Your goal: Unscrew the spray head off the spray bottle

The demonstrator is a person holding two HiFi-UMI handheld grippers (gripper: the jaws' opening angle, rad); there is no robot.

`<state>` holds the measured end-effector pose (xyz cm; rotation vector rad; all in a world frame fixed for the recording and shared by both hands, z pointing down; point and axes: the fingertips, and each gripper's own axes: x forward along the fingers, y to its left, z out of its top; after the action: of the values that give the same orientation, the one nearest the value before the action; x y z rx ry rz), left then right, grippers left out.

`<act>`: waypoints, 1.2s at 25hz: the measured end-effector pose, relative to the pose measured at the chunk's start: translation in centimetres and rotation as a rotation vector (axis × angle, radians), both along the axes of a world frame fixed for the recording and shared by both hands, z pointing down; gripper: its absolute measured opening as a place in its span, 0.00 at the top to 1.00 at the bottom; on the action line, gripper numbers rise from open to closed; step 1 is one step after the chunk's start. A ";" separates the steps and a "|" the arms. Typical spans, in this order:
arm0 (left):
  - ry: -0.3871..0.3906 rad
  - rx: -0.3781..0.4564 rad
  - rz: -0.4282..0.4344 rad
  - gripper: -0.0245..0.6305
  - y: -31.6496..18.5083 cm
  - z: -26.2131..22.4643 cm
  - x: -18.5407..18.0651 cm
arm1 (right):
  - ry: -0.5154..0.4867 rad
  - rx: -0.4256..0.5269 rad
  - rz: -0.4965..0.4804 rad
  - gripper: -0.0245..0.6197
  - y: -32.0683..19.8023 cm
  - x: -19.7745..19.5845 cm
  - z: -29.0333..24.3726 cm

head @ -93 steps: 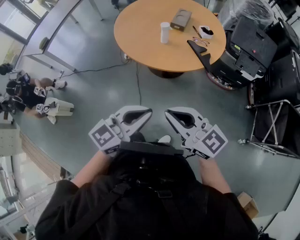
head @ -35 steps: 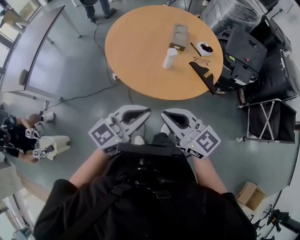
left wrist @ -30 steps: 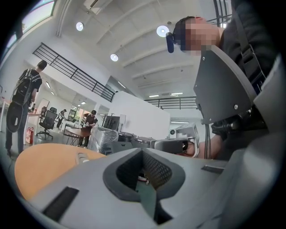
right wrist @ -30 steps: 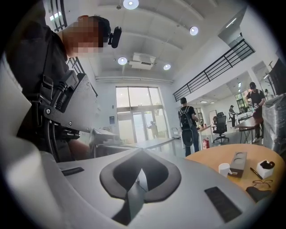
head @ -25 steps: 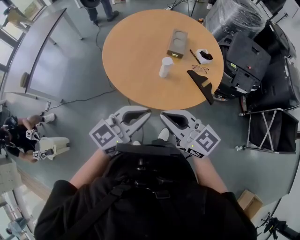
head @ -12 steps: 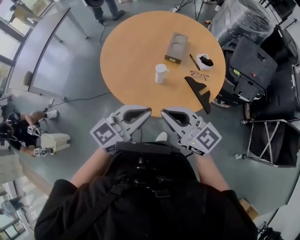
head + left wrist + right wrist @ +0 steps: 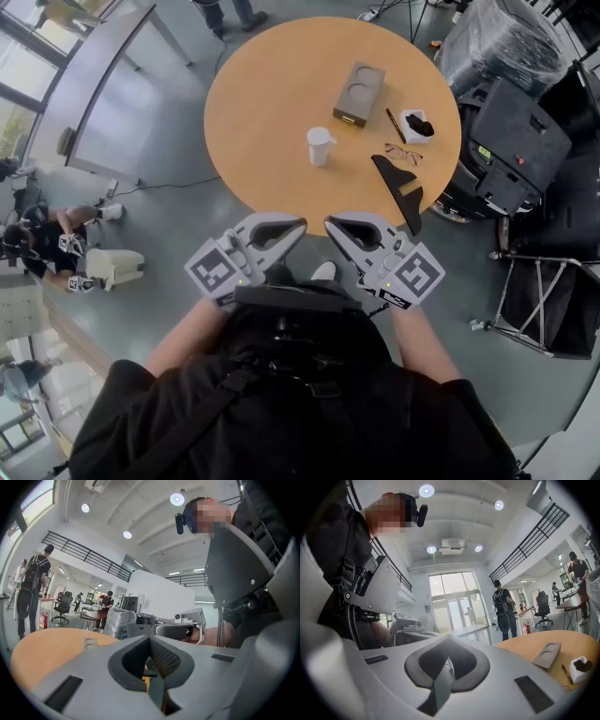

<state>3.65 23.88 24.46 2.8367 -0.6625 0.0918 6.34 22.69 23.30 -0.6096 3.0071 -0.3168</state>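
Observation:
A small white container (image 7: 320, 146), the likeliest spray bottle, stands upright near the middle of a round orange table (image 7: 272, 103); its head is too small to make out. A black angular object (image 7: 401, 192) lies near the table's near right edge. My left gripper (image 7: 301, 224) and right gripper (image 7: 329, 223) are held side by side close to my chest, short of the table's near edge. Both are shut and empty. In the left gripper view the jaws (image 7: 150, 640) meet with nothing between them, and likewise in the right gripper view (image 7: 447, 641).
On the table lie a grey cardboard cup tray (image 7: 359, 93), a pen (image 7: 395, 119), a small white box (image 7: 416, 125) and glasses (image 7: 403, 150). Black equipment cases (image 7: 511, 131) and a folding stand (image 7: 553, 300) stand right. A person (image 7: 37, 244) sits on the floor at left.
The table has come closer, and its near edge now lies just beyond the gripper tips. Both grippers have stayed shut and in the same place before my chest.

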 end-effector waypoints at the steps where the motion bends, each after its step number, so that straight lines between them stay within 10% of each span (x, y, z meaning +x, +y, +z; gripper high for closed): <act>1: -0.002 -0.002 -0.002 0.96 0.0 0.0 0.1 | -0.005 -0.002 -0.001 0.95 -0.1 0.1 0.0; 30: 0.013 -0.025 0.126 0.96 -16.3 6.3 -6.1 | 0.092 -0.063 0.187 0.95 -16.1 -5.5 4.2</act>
<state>-2.43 7.62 30.76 2.8505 -0.4757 0.1011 0.85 6.61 27.51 -0.9288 3.0046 -0.3831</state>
